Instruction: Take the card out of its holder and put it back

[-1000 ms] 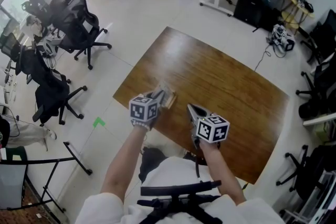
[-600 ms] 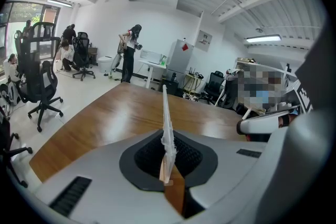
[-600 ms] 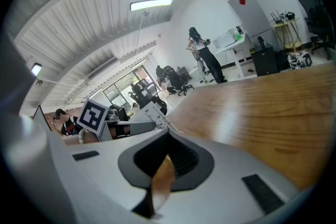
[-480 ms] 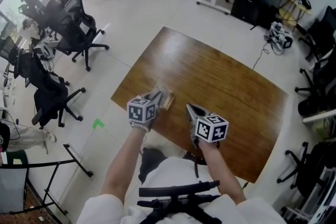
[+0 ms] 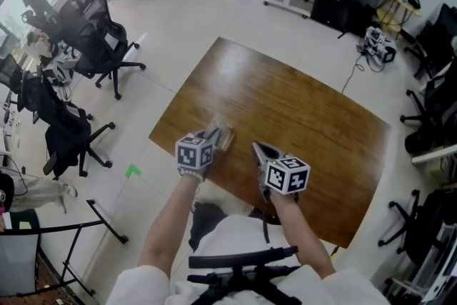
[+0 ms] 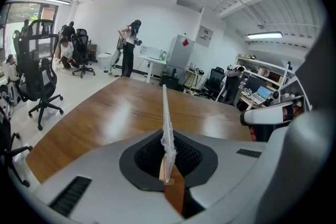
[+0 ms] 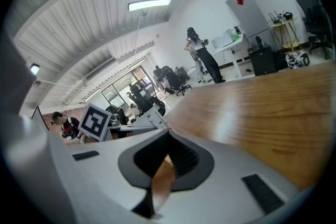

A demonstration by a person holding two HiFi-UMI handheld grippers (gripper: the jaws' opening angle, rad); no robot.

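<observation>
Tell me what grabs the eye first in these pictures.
A thin clear card holder stands edge-on, pinched in the left gripper's jaws over the near edge of a wooden table. Beside it, the right gripper hangs with its jaws together, holding nothing.

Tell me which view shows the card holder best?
Left gripper view: the thin clear plastic card holder sits close, pinched by the left hand-held gripper. The head view shows it tiny; the right gripper view, not clearly.

Clear card holder (image 6: 166,128) stands upright, edge-on, pinched low.
</observation>
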